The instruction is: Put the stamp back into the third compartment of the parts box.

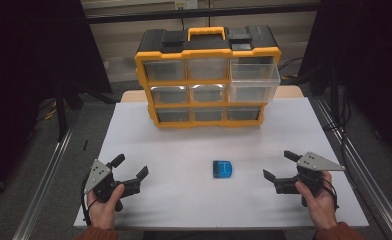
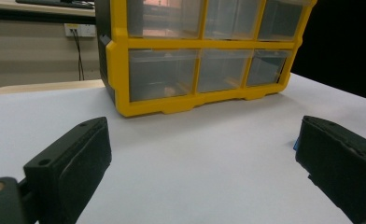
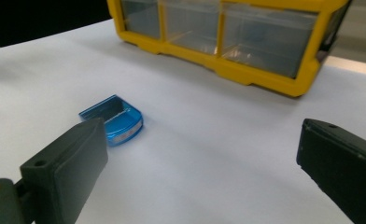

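A small blue translucent box (image 1: 222,168) lies on the white table (image 1: 184,150), between the two grippers. In the right gripper view the blue box (image 3: 113,119) sits just beyond the left jaw, apart from it. My left gripper (image 1: 130,167) rests near the table's front left, jaws wide apart with nothing between them. At the front right my right gripper (image 1: 280,166) also stands open and empty. In the left gripper view only a blue sliver of the box (image 2: 295,143) peeks past the right jaw.
A yellow and black drawer cabinet (image 1: 208,75) with several clear drawers stands at the back of the table. Its top right drawer (image 1: 254,82) is pulled out toward me. Metal rails (image 1: 364,170) run along both table sides.
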`<state>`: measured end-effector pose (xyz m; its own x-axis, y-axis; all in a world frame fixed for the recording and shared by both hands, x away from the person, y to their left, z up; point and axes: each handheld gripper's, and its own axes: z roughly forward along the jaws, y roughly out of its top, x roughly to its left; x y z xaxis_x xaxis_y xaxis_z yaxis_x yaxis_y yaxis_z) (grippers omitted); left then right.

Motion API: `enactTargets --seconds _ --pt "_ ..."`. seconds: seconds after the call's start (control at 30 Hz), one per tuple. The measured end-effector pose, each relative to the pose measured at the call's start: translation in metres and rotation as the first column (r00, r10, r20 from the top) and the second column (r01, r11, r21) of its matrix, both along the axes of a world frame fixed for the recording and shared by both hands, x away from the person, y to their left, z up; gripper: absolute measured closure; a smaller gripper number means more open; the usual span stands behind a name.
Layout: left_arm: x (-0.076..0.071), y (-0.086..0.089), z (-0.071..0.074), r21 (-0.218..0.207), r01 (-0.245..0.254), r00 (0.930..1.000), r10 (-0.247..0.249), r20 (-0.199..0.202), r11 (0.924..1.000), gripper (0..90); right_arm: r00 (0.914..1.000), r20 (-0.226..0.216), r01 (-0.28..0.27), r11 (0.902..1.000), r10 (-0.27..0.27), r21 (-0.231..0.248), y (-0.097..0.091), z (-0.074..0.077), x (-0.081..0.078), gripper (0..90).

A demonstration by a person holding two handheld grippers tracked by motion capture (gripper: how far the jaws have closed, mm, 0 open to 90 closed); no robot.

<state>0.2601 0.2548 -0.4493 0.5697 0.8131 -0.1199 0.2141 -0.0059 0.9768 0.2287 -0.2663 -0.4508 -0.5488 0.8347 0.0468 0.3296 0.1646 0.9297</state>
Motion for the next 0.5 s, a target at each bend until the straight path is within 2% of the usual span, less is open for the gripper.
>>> enactTargets --seconds 0.13,0.23,0.27,0.3,0.33,0.4,0.43,0.5 --pt "0.000 0.000 0.000 -0.005 0.008 1.0000 -0.008 0.002 1.0000 3.5 0.9995 -0.013 -0.029 0.9996 0.029 -0.004 0.004 0.001 0.003 2.2" --pt "0.000 -0.001 -0.001 -0.022 -0.009 0.9999 0.009 0.004 0.9997 3.5 0.9985 -0.021 -0.050 0.9987 0.050 -0.009 0.009 0.002 0.003 2.2" --pt "0.000 0.002 -0.001 0.019 0.009 1.0000 -0.009 0.001 0.9998 3.5 0.9970 -0.031 -0.071 0.9974 0.071 -0.012 0.012 0.003 0.003 1.8" --pt "-0.001 0.002 -0.001 0.027 0.007 1.0000 -0.008 0.004 0.9996 3.5 0.9965 -0.031 -0.078 0.9969 0.077 -0.015 0.013 0.003 0.004 1.8" --pt "-0.001 0.001 0.000 0.038 -0.003 1.0000 0.002 0.007 0.9993 3.5 0.9957 -0.045 -0.082 0.9965 0.081 -0.019 0.015 0.003 0.006 1.8" --pt "-0.001 -0.001 0.001 0.032 0.002 0.9999 -0.003 0.011 0.9995 3.5 0.9926 -0.076 -0.099 0.9933 0.094 -0.059 0.019 0.004 0.011 2.4" --pt "0.000 0.000 0.001 0.024 0.018 0.9998 -0.018 0.010 0.9995 3.5 0.9910 -0.089 -0.106 0.9923 0.100 -0.064 0.021 0.004 0.012 2.5" --pt "0.000 -0.001 0.001 0.023 0.018 0.9998 -0.018 0.009 0.9996 3.5 0.9850 -0.118 -0.134 0.9893 0.127 -0.058 0.024 0.006 0.016 2.1"
